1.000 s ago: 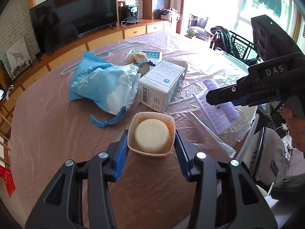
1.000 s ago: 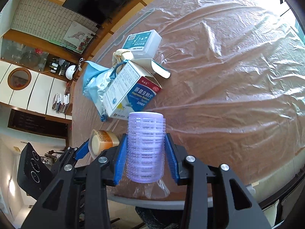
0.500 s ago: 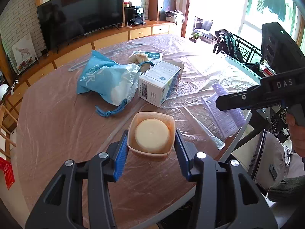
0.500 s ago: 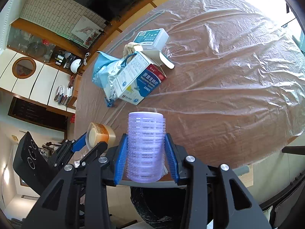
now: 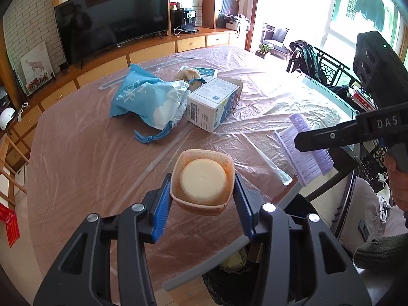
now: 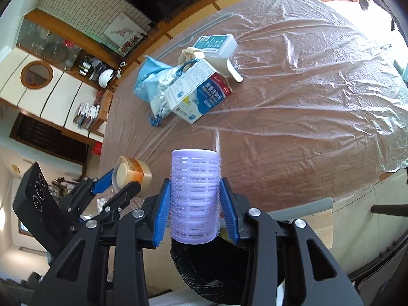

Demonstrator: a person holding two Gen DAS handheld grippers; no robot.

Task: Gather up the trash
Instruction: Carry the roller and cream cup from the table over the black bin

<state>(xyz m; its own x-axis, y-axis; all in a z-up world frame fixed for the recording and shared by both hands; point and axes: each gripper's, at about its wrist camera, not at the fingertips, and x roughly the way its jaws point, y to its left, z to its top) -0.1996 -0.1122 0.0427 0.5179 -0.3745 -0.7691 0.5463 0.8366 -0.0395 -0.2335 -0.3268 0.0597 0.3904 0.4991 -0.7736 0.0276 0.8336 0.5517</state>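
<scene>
My left gripper is shut on an orange plastic cup with a cream lid, held above the table's near edge; it also shows in the right wrist view. My right gripper is shut on a purple hair roller, which also shows in the left wrist view. It hangs over a black-lined trash bin below the table edge. The bin also shows in the left wrist view.
On the plastic-covered round table lie a blue and white drawstring bag, an open medicine box, a crumpled beige wad and a flat white box. Chairs stand at the right.
Both grippers have drawn back from the table centre toward its near edge with their loads. The bin has come into view under the roller and cup.
</scene>
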